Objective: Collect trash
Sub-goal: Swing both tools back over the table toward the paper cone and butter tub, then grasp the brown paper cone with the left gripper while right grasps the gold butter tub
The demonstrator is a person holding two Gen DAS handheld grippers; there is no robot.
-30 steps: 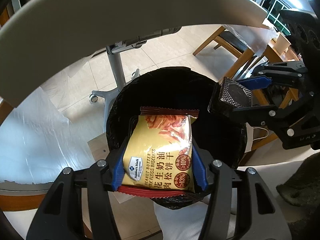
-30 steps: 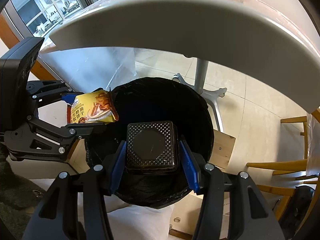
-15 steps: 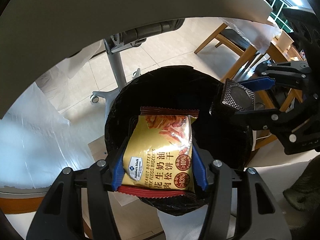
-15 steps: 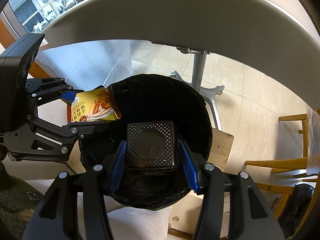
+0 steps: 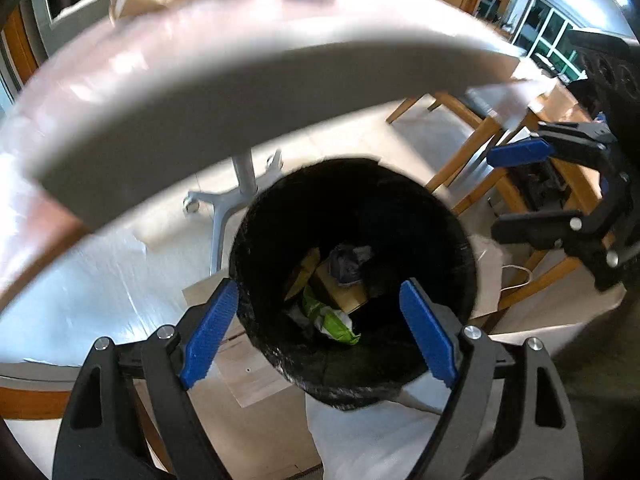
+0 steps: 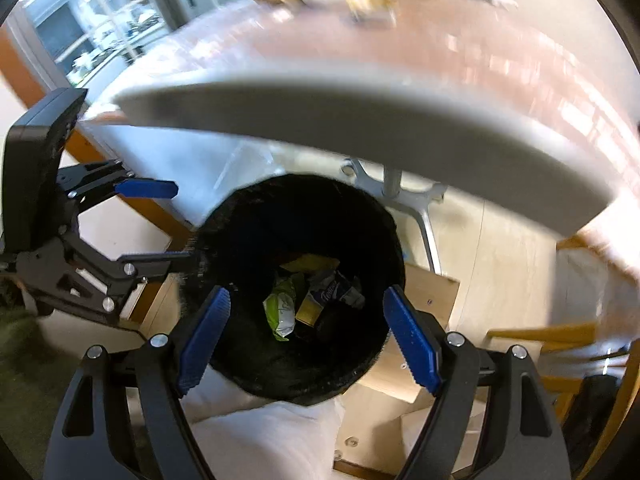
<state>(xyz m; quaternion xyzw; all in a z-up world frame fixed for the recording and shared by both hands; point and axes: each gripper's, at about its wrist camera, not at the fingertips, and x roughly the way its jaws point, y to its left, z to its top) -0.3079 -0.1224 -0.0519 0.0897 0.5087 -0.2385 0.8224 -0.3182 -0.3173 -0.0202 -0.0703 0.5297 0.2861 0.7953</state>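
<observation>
**binwatcher:** So where's the trash sitting? Both wrist views look straight down into the black-lined trash bin, dead centre of the frame. At the bottom there's a heap: a green wrapper, a yellow packet, a brownish box and a crumpled dark blue-grey wrapper. All touching, piled on each other.

**umi_fan:** And the grippers? The left gripper has its blue fingers spread wide, one at each side of the bin's near rim, nothing between them. Same for the right gripper, fingers wide apart and bare. In the left view, the right gripper pokes in at the right edge of the frame, also gaping.

**binwatcher:** What's crowding the scene? The big one is the table, its pale rounded edge arcing across the whole upper half of both views, blurred. It hangs over the far side of the bin. The table's grey pedestal leg with a castor foot stands on the tiled floor just behind the bin, upper left of it in the left view.

**umi_fan:** Wooden chairs off to the upper right in the left view, plus a light wooden board on the floor beside the bin, lower right in the right view. Something white and soft sits at the bottom centre, right up against the bin's near side. Can't tell what it is.
</observation>
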